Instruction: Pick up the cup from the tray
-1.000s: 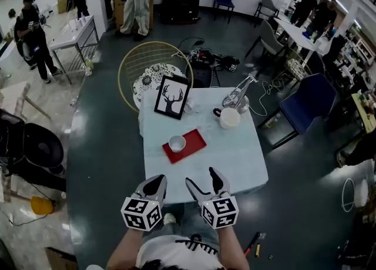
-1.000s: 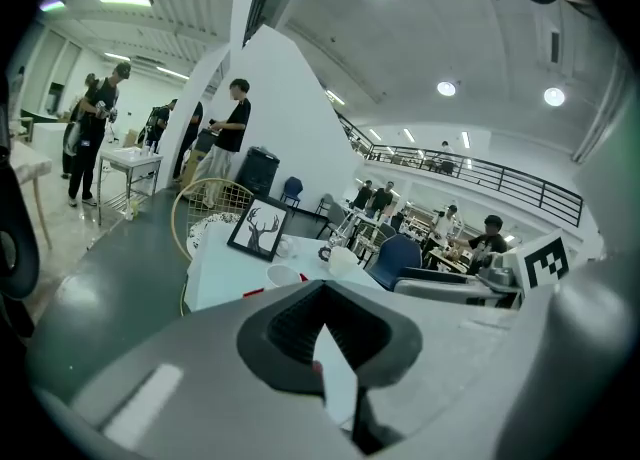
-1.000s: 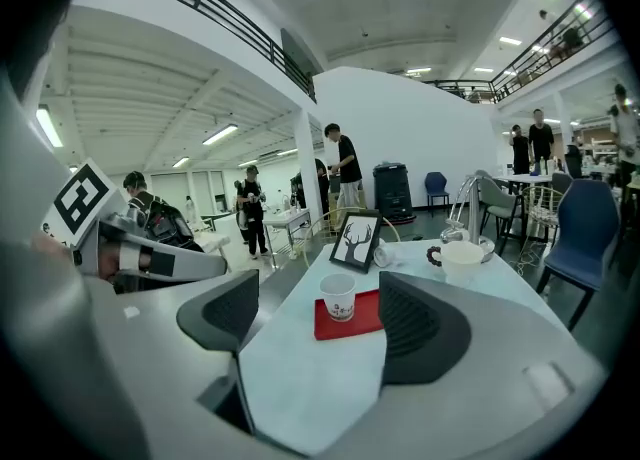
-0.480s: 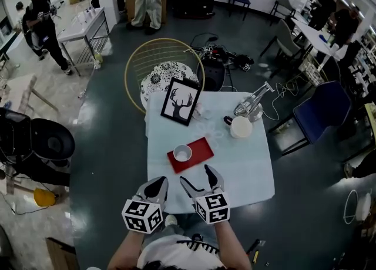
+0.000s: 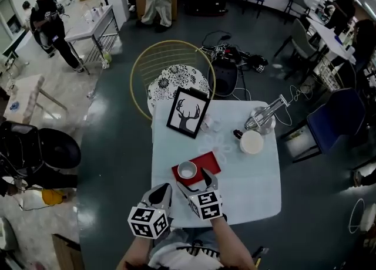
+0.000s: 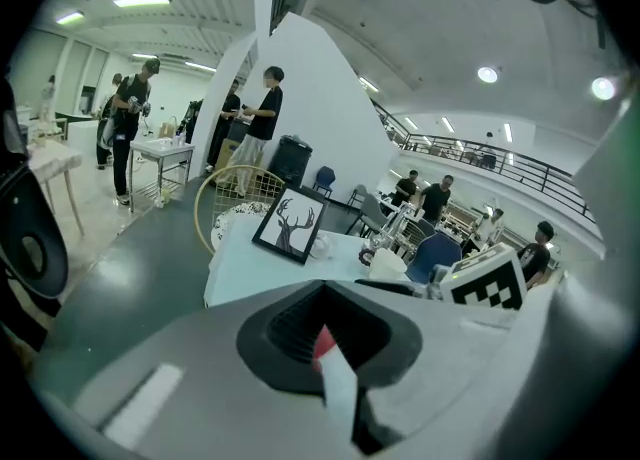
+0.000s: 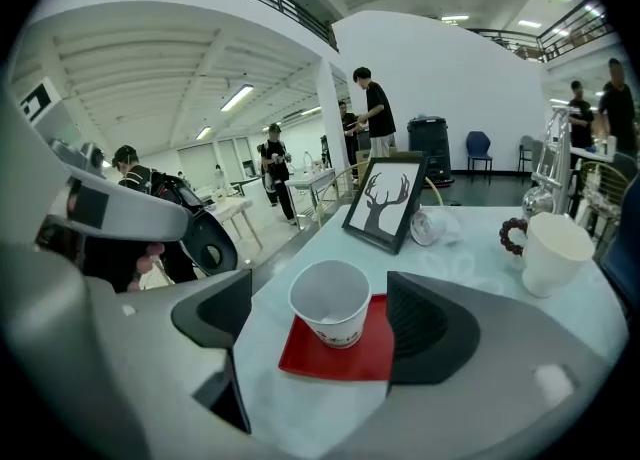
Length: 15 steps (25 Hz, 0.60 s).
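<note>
We see a white paper cup (image 7: 330, 303) on a flat red tray (image 7: 312, 360), near a black-framed deer-silhouette picture (image 7: 385, 200).

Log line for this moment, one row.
right gripper: open, cup just ahead | left gripper: shut | cup: upright on tray, ungripped

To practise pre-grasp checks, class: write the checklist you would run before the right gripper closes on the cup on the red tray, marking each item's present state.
1. Right gripper fingers apart wider than the cup: ok.
2. Cup upright on the red tray: ok.
3. Cup centred between the fingers: ok.
4. Fingers alongside the cup's walls: not ok, it stands just ahead of them.
5. Cup empty: ok.
6. Left gripper clear of the tray: ok, shut.
</note>
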Available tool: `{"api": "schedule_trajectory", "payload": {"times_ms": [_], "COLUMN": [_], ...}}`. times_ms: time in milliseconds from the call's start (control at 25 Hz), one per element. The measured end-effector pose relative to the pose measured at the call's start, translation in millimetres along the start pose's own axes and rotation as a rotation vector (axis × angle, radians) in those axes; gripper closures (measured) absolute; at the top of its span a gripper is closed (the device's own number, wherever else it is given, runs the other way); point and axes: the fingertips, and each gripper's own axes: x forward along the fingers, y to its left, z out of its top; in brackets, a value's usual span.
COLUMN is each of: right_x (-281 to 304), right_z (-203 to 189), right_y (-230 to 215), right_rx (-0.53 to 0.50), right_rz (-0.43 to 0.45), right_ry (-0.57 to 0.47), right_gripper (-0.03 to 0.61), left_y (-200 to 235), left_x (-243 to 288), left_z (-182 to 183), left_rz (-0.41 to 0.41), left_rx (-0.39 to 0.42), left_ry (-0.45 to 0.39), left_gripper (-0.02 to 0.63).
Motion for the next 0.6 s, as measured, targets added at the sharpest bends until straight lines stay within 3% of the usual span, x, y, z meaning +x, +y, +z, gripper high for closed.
{"api": "schedule_trajectory", "payload": {"times_ms": [280, 600], "right_x": [34, 50], "right_z": [-16, -19], "right_y": [2, 6], "right_rx": [-0.019, -0.011], "right_rz": [0.049, 0.068], "right_ry": [0.1, 0.142], "right_gripper": [0.121, 0.136], "left_y": [5, 2], "left_x": [16, 18], "left_z": [-3, -8], "left_rz": [0.042, 0.058], "left_rx": [-0.003, -0.002], "left_ry": [0.035, 0.07], "left_gripper": [0.614, 0.614]}}
